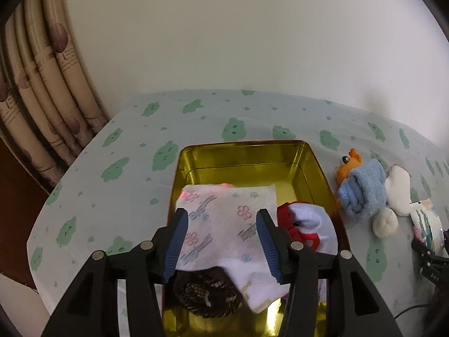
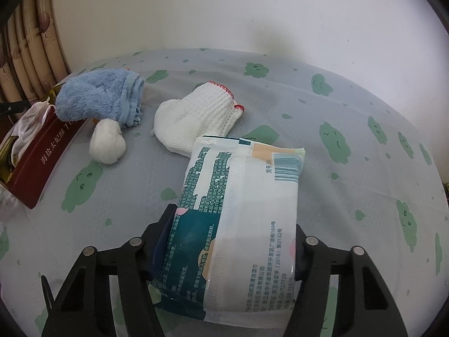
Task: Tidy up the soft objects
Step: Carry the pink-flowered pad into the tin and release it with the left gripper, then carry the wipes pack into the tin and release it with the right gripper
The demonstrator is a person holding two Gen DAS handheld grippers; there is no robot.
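Between the right gripper's (image 2: 224,252) closed jaws, the wipes pack (image 2: 238,210) points lengthwise away; the tin (image 2: 53,151) lies leftward (left gripper (image 1: 221,241) gapes above it, empty).

- You have a pale tablecloth (image 2: 280,106) printed with green cartoon shapes covering the whole surface.
- Behind it you can see a plain off-white wall (image 1: 238,33).
- At your far left hangs a beige curtain (image 1: 47,84) in folds, with brown round motifs and what looks like printed lettering, too small to read.
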